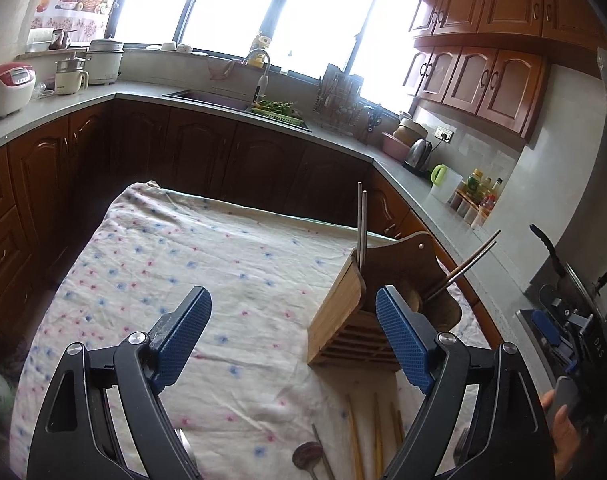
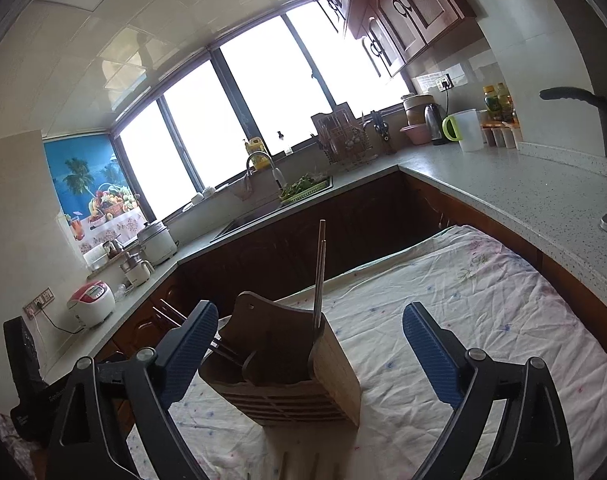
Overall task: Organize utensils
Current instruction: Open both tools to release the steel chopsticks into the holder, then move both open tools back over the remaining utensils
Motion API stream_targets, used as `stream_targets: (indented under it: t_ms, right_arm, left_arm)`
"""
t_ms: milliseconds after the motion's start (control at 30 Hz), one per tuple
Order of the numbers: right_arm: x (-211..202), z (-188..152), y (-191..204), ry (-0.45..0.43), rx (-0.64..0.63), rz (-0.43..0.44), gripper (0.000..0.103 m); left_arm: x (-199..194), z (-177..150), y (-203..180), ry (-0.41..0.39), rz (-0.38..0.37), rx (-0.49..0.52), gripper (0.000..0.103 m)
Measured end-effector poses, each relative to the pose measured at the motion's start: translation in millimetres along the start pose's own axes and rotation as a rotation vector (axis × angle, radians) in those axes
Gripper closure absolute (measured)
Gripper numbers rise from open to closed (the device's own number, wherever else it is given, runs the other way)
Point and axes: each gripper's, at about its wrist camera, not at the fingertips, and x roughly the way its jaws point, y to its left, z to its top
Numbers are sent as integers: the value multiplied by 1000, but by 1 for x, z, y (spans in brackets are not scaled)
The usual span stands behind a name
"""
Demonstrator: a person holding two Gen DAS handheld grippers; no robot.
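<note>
A wooden utensil holder stands on the flowered tablecloth, with metal chopsticks upright in one slot and another pair leaning right. Wooden chopsticks and a spoon lie on the cloth in front of it. My left gripper is open and empty, above the cloth, its right finger beside the holder. My right gripper is open and empty, hovering over the holder; upright chopsticks show there. The right gripper also shows at the left view's edge.
The table is ringed by dark wood cabinets and a grey counter with a kettle, jug, bottles, a dish rack, a sink and a rice cooker. A pan handle sticks out at the right.
</note>
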Motion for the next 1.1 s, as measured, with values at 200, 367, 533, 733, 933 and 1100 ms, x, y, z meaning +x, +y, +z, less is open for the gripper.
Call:
stream_targets:
  t_ms: [200,367,533,733,933,1100]
  right_arm:
    - [-27,-27,3,62,-31,2,8]
    - [-42,-52,5,121,-57,-17,5]
    - [-52,-76,4,181,-64,-25,5]
    - [-58,-103,4,229,-77,-22,5]
    - [-54,-118,5,265,-101,-23,6]
    - [-52,-123,3,280,-102,-26,6]
  left_arm:
    - [-22,-30,13,52,22,-16,16]
    - [-36,-56,20,90,37,-7,16]
    - [-42,-80,25,142,41,-13,16]
    - [-40,-108,22,196,29,-17,16]
    - [-31,-128,14,245,21,-11,16]
    - [-27,-134,8,263,21,6,16]
